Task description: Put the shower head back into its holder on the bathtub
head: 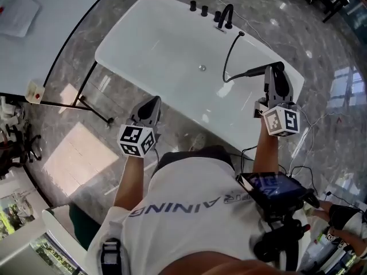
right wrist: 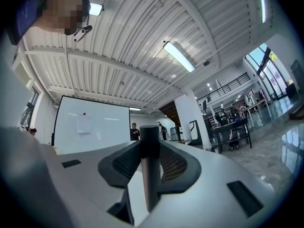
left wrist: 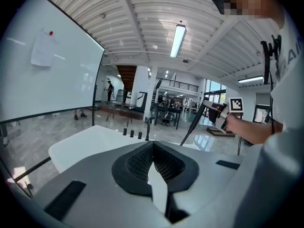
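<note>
In the head view my right gripper (head: 274,69) is shut on the black shower head (head: 256,71), held over the near right rim of the white bathtub (head: 160,50). Its black hose (head: 229,56) loops back to the far rim near the black faucet (head: 227,17). In the right gripper view the shower head's handle (right wrist: 150,175) stands upright between the jaws of the right gripper (right wrist: 149,146). My left gripper (head: 155,101) hangs shut and empty off the tub's near side. The left gripper view shows the left gripper (left wrist: 153,150) closed, with the shower head (left wrist: 202,112) far off at right.
Three black knobs (head: 203,10) stand along the tub's far rim left of the faucet. A whiteboard on a black stand (head: 63,33) is left of the tub. Cables (head: 298,165) and a tablet (head: 272,189) lie near the person's right side on the marble floor (head: 69,153).
</note>
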The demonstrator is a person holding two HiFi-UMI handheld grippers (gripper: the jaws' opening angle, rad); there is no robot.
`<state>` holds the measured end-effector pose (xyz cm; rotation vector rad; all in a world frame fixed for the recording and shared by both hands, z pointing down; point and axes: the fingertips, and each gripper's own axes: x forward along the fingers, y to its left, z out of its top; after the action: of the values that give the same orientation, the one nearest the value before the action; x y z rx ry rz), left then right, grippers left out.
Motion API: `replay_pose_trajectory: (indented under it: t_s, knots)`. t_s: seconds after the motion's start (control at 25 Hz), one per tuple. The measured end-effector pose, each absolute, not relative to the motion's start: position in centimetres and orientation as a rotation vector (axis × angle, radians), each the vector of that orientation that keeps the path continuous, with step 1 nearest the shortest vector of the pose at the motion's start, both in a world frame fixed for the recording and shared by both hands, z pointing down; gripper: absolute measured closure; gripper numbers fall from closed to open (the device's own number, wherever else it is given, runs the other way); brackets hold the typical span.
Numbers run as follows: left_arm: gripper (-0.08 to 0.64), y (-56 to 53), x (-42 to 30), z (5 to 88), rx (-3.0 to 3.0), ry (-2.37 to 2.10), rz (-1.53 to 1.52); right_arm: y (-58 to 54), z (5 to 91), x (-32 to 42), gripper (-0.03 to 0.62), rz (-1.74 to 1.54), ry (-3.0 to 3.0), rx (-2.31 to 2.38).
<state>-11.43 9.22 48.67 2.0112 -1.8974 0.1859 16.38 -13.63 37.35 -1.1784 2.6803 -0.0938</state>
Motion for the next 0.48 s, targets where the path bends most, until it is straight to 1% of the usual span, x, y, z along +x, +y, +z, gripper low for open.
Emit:
replay_pose_trajectory:
  t_s: [0.24, 0.48]
  knots:
    - [0.546, 4.8, -10.8, 48.7, 2.093, -1.807, 0.232, -15.4, 36.3, 15.7, 0.468, -0.072, 2.665, -1.179]
    - [0.546, -3.5, -11.4, 49.8, 2.201, -1.647, 0.249, -20.1, 34.0, 14.4, 0.468, 0.008, 2.624, -1.222]
